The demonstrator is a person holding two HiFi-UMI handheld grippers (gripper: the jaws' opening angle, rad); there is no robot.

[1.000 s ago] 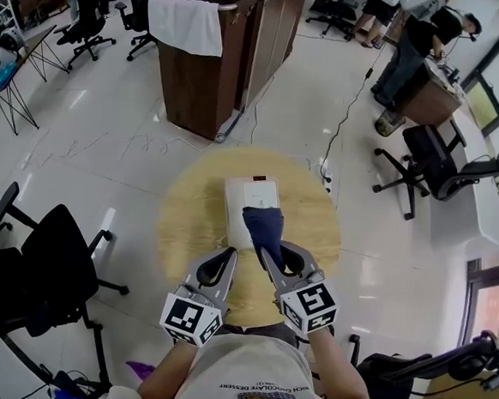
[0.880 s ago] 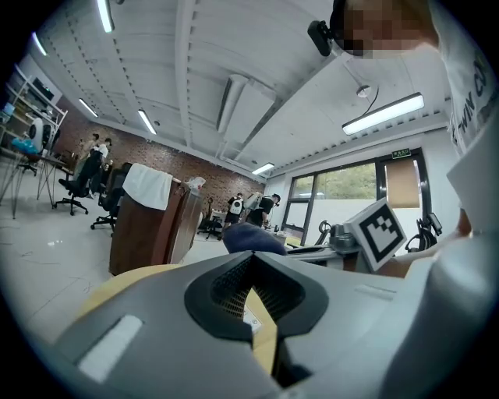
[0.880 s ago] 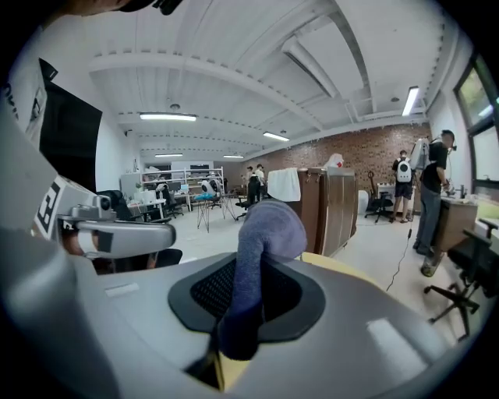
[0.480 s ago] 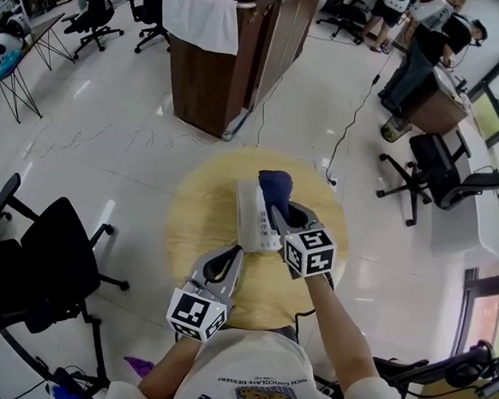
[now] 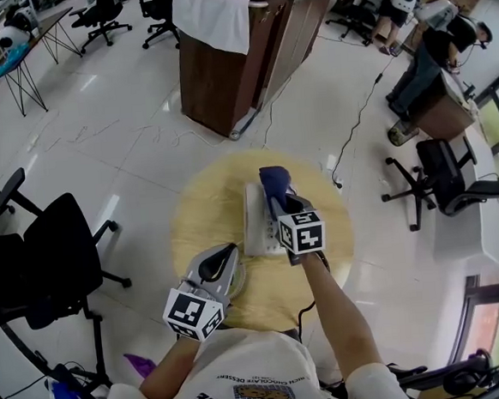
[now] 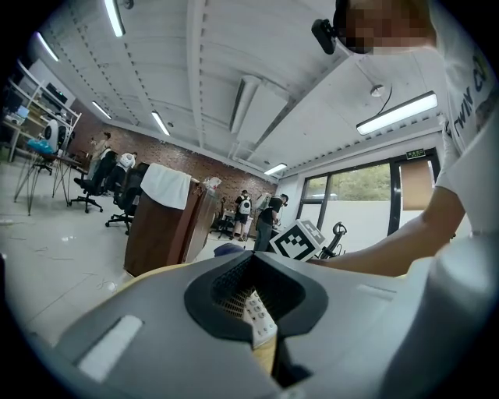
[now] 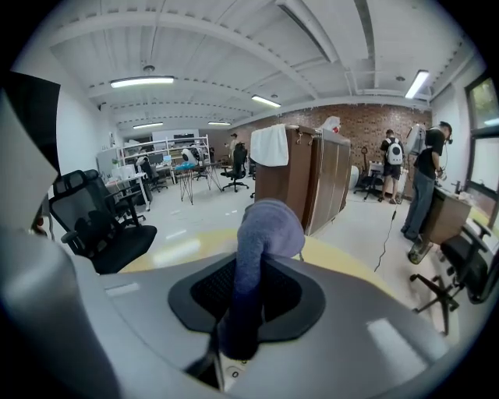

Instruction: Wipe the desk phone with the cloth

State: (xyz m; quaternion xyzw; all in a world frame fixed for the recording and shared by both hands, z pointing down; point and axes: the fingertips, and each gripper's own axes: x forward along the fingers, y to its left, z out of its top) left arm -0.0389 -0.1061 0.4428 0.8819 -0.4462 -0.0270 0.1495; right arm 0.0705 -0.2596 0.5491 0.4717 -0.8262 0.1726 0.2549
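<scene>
While the phone lies flat at the middle of the round desk, with its long side running away from you, your right claw reaches out over its right half. The cloth is bunched ahead of the tips, near the phone's far end.

Your right gripper view shows the jaws clamped on the cloth. A dark blue fold stands up between the pads and flops forward in a fat wad. Pinching it low like that looks deliberate: the soft bulge leads, so fabric rather than hard jaw should meet the plastic. None of the views settles whether the wad is pressing on the phone or hanging just above it.

Your left claw sits at the near left of the desk, just beside the phone's near corner, jaws drawn together on nothing. Through the opening in its pads you see only the keypad beyond. That spot seems chosen to stay clear of the wiping path yet close enough to brace the phone. A light phone on smooth wood may skid under a firm stroke, so steadying it could matter.

Further out, an office chair stands to your left and a wooden lectern stands past the desk.
</scene>
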